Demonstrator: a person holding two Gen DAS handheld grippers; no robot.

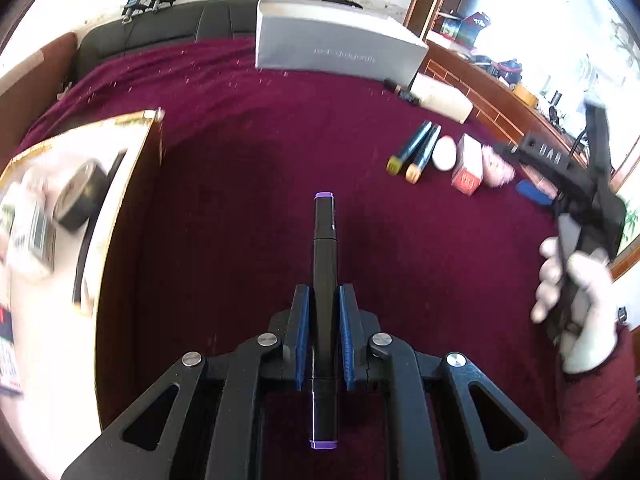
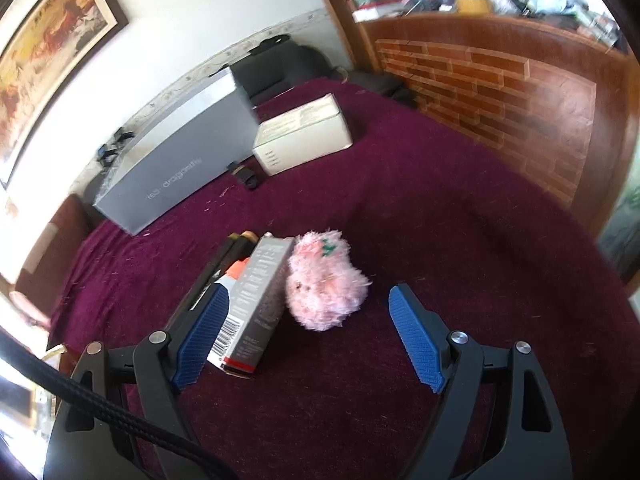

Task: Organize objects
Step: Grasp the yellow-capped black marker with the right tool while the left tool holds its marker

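Note:
My left gripper [image 1: 324, 294] is shut on a black marker with purple ends [image 1: 324, 240], held above the maroon cloth [image 1: 248, 152]. A row lies at the right: two dark markers [image 1: 416, 148], a white oval object [image 1: 444, 153], a small red and grey carton [image 1: 467, 170] and a pink fluffy toy [image 1: 498, 168]. My right gripper [image 2: 308, 320] is open and empty, hovering over the carton [image 2: 256, 300] and the pink toy [image 2: 324, 280]. The right gripper also shows in the left wrist view [image 1: 520, 152], in a gloved hand.
A wooden tray [image 1: 132, 216] with a tape roll and small items sits at the left. A long grey box [image 1: 336, 48] and a white box [image 2: 304, 132] stand at the back. A brick-pattern wall [image 2: 500, 92] borders the right side.

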